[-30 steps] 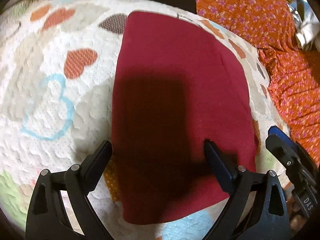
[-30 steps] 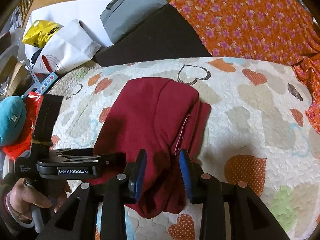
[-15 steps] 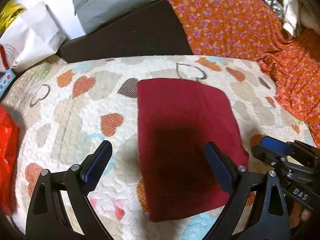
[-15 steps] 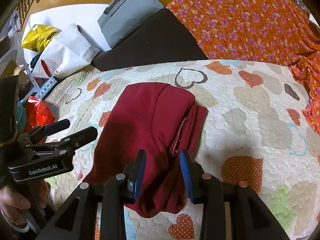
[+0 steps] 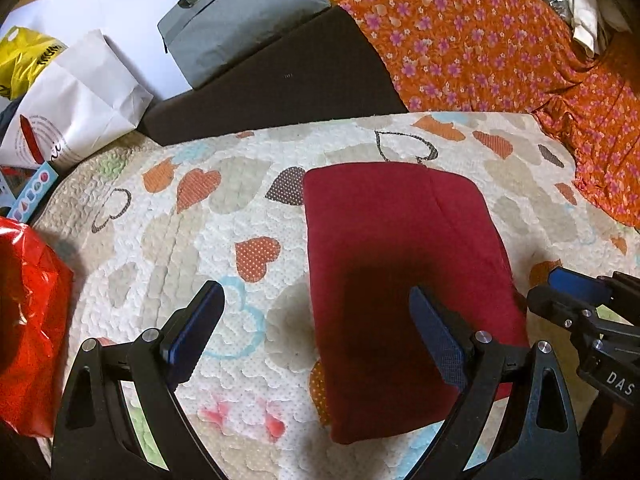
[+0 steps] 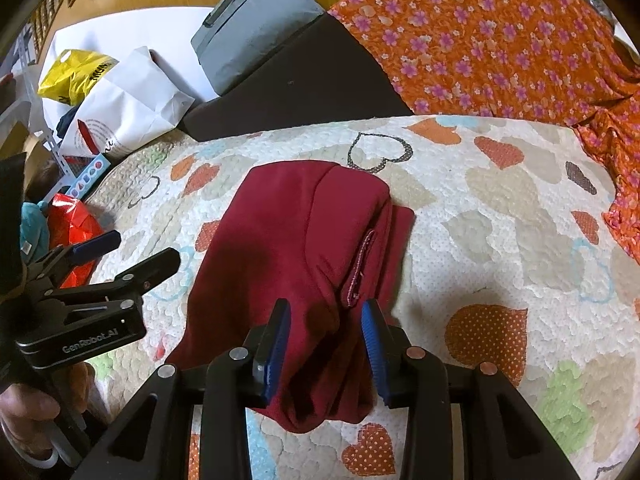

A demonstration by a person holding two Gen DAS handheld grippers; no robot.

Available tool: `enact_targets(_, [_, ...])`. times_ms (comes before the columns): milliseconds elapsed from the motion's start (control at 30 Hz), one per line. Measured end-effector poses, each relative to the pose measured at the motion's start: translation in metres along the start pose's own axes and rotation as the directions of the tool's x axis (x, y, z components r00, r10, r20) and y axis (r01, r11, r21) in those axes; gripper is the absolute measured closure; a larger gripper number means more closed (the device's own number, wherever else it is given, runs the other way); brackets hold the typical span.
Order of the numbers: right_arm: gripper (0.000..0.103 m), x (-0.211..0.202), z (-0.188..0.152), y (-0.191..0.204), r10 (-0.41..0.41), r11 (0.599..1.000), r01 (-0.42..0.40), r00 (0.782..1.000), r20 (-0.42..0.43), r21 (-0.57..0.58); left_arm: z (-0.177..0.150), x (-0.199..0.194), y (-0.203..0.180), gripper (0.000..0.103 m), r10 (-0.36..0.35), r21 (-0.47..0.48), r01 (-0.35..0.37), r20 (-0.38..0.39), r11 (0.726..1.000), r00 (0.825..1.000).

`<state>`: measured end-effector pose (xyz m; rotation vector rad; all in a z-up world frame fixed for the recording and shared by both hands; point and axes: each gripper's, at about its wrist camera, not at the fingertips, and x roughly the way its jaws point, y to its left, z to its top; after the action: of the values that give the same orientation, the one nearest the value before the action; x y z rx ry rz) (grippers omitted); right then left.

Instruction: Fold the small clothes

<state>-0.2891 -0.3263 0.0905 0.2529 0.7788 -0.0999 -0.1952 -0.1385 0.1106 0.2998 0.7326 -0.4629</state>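
Folded maroon garment (image 5: pixel 400 264) flat on the heart quilt (image 5: pixel 168 240), left gripper (image 5: pixel 316 332) hovering spread wide, right gripper (image 6: pixel 324 344) part-spread over its near edge, pinching nothing

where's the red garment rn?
The folded dark red garment lies on the heart-print quilt, centre of the right wrist view and right of centre in the left wrist view, its near end between the right tool's fingers.

Heart-print quilt (image 5: pixel 248 280) — orange floral cloth (image 5: pixel 480 48) behind
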Motion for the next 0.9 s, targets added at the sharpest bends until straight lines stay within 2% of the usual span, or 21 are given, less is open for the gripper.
enact_targets(200, [0.067, 0.0037, -0.0012, 0.0046, 0.01, 1.0, -0.01, 1.0, -0.009, -0.014, -0.0013, 0.0023, -0.0053, 0.009, -0.033, 0.018, 0.033, -0.015, 0.999, 0.999])
enact_targets(367, [0.067, 0.006, -0.0022, 0.006, 0.01, 1.0, -0.01, 1.0, -0.01, -0.013, -0.0021, 0.003, -0.0067, 0.009, -0.004, 0.02, 0.004, -0.011, 1.0, 1.0])
enact_targets(900, [0.065, 0.01, -0.0022, 0.0091, 0.006, 1.0, -0.006, 1.0, -0.009, -0.007, -0.0033, 0.0103, -0.0086, 0.009, -0.022, 0.009, 0.022, -0.042, 1.0, 0.999])
